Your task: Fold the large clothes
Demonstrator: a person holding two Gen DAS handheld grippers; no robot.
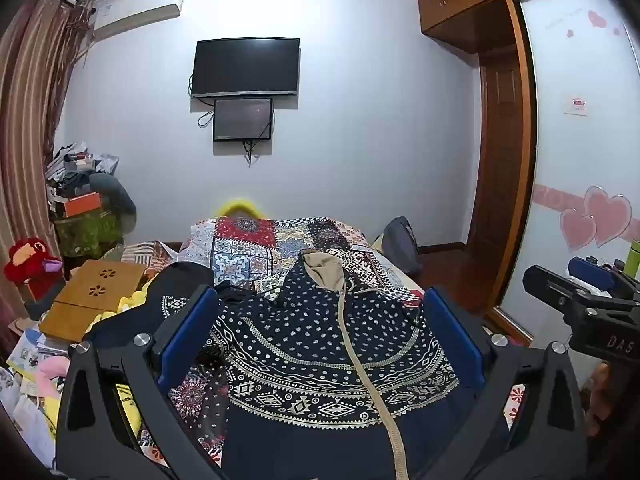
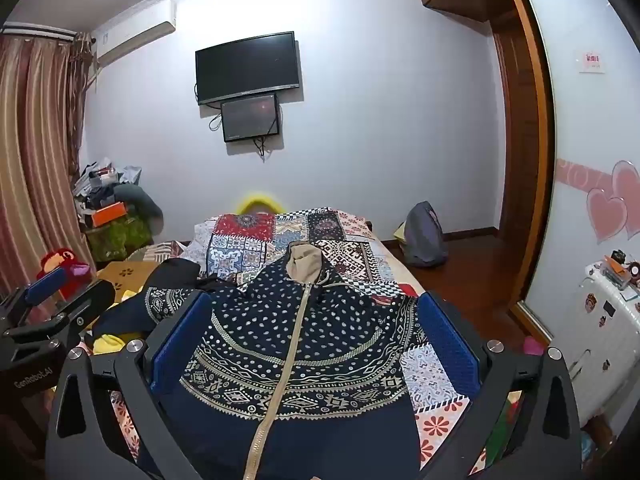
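Both grippers wide open above the hoodie

The hooded jacket (image 1: 320,344) lay flat below the left gripper (image 1: 320,340) and right gripper (image 2: 316,344), both holding nothing. A thin pinch could slip and bunch it.

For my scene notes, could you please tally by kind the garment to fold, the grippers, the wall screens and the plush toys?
Hooded jacket: 1
Grippers: 2, left gripper and right gripper
Wall screens: 2, large screen and small screen
Plush toy: 1
Total: 6
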